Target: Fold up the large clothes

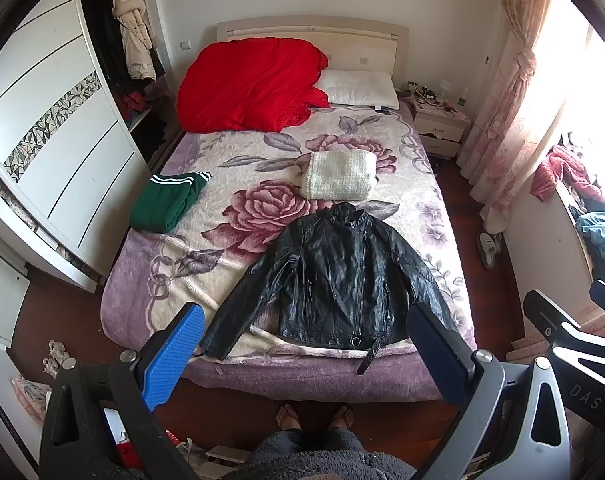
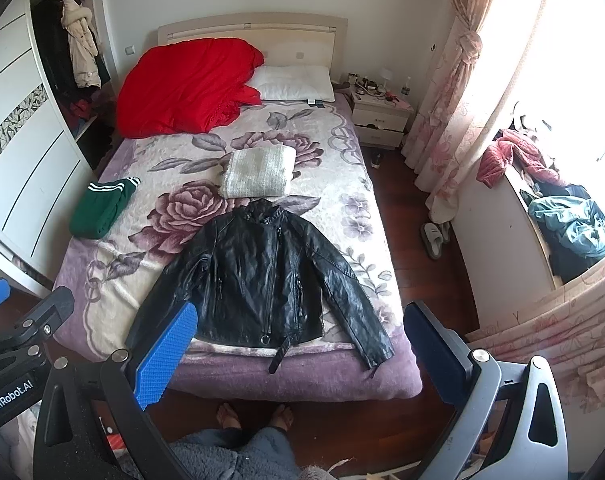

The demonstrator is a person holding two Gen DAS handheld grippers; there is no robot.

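Now the black jacket (image 1: pixel 334 276) lies flat, front up, low centre of frame on the bed (image 1: pixel 150 296).
Collar points away; both sleeves splay toward left tongs (image 1: pixel 302 356) and right tongs (image 2: pixel 298 354), both wide, empty, above the hem.

Bedroom, white walls, dark red-brown wood floor (image 2: pixel 406 200). Bed (image 1: pixel 150 304) with cream headboard (image 1: pixel 310 36) and floral purple blanket, centre. White sliding-door wardrobe (image 1: pixel 54 128) along left wall, one section open. Cream nightstand (image 2: pixel 380 120) right of the headboard. Pink floral curtain (image 2: pixel 454 92) tied back; strong daylight from window (image 2: pixel 550 60) at right.
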